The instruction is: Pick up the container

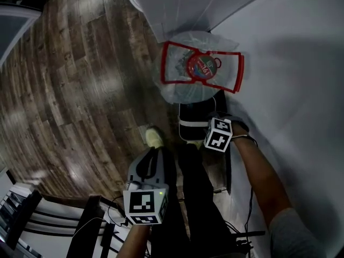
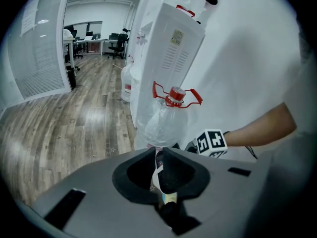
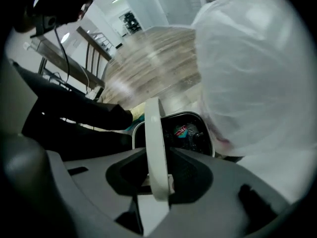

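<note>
1. Down on the wooden floor (image 1: 70,79), at its edge along the white wall (image 1: 301,63), a black container (image 1: 193,116) was seen standing upright.
2. The container was set just beside the base of a clear water jug (image 1: 188,71), on the side nearer the person. The jug was topped by a red cap (image 1: 203,66) and a red handle frame (image 1: 171,63).
3. A white water dispenser (image 1: 183,4) was placed beyond the jug, at the same edge of the floor.
4. The right gripper (image 3: 158,151) was pointed steeply down at the container. Its jaws were closed against the container's white rim (image 3: 152,128) from both sides, so that the narrow gap between them was filled by the rim.
5. The container was gripped at that rim only, and its base appeared to be resting on the floor.
6. The left gripper (image 2: 158,150) was held further back over the floor, well apart from the container and aimed towards the jug. Its jaw tips were brought together, and nothing was held between them.
7. A pale shoe (image 1: 155,137) was seen on the floor between the left gripper and the container.
8. The person's bare right forearm (image 1: 263,181) was stretched along the wall edge of the floor towards the container.
</note>
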A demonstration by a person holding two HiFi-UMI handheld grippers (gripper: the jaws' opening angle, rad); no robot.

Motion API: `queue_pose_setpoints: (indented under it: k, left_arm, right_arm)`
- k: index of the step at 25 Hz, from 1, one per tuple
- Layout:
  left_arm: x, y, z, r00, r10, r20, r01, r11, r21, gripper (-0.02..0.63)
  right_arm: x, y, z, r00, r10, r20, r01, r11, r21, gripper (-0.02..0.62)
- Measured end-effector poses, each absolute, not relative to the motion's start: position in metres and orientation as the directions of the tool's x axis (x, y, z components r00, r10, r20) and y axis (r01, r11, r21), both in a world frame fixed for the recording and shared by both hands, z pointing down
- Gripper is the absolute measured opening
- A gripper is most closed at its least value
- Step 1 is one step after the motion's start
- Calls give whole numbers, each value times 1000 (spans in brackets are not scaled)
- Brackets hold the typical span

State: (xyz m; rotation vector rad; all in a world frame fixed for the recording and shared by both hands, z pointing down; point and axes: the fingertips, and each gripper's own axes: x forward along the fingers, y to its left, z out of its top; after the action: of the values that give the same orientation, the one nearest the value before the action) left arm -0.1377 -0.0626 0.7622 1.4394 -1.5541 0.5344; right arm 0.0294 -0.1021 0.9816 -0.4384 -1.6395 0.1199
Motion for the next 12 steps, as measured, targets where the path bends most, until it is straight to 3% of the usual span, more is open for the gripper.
queue_pose_setpoints:
  k: [6,12]
  left_arm:
    - [-150,-50,762,79,-525,848,-934,257,246,54]
    - [-149,-35,761,76,-512,856,-929,276,247,54]
  right_arm:
    - [22,-61,1000,-20,403,915,263,885,-385,58]
    - [46,-7,987,135,641,756,252,715,-652,35]
